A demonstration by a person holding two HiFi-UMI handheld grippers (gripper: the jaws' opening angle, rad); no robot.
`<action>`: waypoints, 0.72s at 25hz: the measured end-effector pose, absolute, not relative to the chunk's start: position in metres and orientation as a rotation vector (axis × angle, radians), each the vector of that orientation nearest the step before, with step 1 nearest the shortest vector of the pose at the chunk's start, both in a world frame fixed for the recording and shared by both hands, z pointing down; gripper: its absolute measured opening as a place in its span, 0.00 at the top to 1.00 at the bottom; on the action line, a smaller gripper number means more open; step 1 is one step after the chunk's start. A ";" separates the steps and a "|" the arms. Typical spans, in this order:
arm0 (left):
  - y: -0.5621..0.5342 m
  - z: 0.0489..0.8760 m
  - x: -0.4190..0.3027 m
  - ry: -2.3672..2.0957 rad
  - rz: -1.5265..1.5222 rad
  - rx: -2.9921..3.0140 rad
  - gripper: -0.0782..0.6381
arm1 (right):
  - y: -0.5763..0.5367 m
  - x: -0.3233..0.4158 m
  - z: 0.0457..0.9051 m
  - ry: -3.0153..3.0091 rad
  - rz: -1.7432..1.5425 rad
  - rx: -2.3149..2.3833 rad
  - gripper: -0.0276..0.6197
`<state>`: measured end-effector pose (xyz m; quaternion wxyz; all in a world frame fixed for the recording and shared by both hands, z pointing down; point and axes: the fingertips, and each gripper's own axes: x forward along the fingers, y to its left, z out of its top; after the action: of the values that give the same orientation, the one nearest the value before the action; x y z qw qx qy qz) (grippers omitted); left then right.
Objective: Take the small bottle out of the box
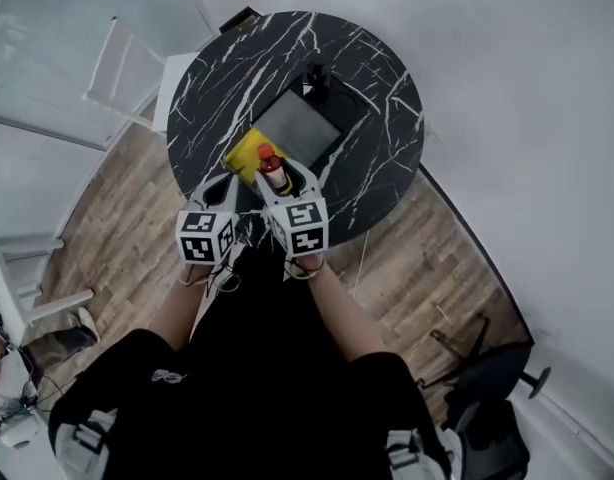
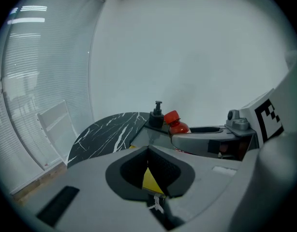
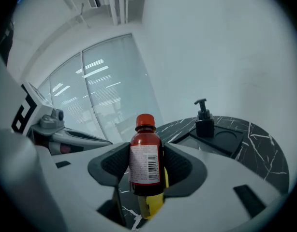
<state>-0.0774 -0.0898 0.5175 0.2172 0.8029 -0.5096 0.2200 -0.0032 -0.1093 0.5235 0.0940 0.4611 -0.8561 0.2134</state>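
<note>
Jaws of right gripper (image 3: 146,170) clamp small bottle (image 3: 144,159) upright; at its 9 o'clock, left gripper (image 2: 149,168) seems pinched shut on yellow box (image 1: 243,152).

A black pump dispenser (image 1: 316,78) is standing on a dark tray (image 1: 297,128) at the far side of a round, white-veined black worktop (image 1: 387,118); a white chair (image 1: 122,68) is sitting alongside on wooden flooring (image 1: 117,238).
</note>
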 end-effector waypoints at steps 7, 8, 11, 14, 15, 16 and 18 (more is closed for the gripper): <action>-0.084 0.467 -0.064 -1.500 0.524 2.353 0.89 | -0.099 0.012 0.457 -2.638 0.480 1.447 0.64; -0.082 0.461 -0.063 -1.509 0.508 2.365 0.89 | -0.098 0.014 0.449 -2.648 0.452 1.456 0.64; -0.077 0.441 -0.058 -1.534 0.457 2.398 0.89 | -0.091 0.020 0.425 -2.680 0.376 1.475 0.64; -0.073 0.423 -0.055 -1.566 0.413 2.427 0.89 | -0.085 0.026 0.403 -2.711 0.302 1.494 0.64; -0.072 0.417 -0.054 -1.581 0.396 2.435 0.89 | -0.083 0.028 0.396 -2.721 0.277 1.500 0.64; -0.071 0.411 -0.054 -1.596 0.380 2.439 0.89 | -0.081 0.030 0.388 -2.731 0.251 1.506 0.64; -0.070 0.398 -0.054 -1.625 0.347 2.445 0.89 | -0.078 0.034 0.373 -2.747 0.203 1.519 0.64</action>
<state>-0.0545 -0.0697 0.3983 0.0928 0.8235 -0.5473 0.1170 0.0338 -0.0776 0.3728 -0.0020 0.4829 -0.8733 0.0646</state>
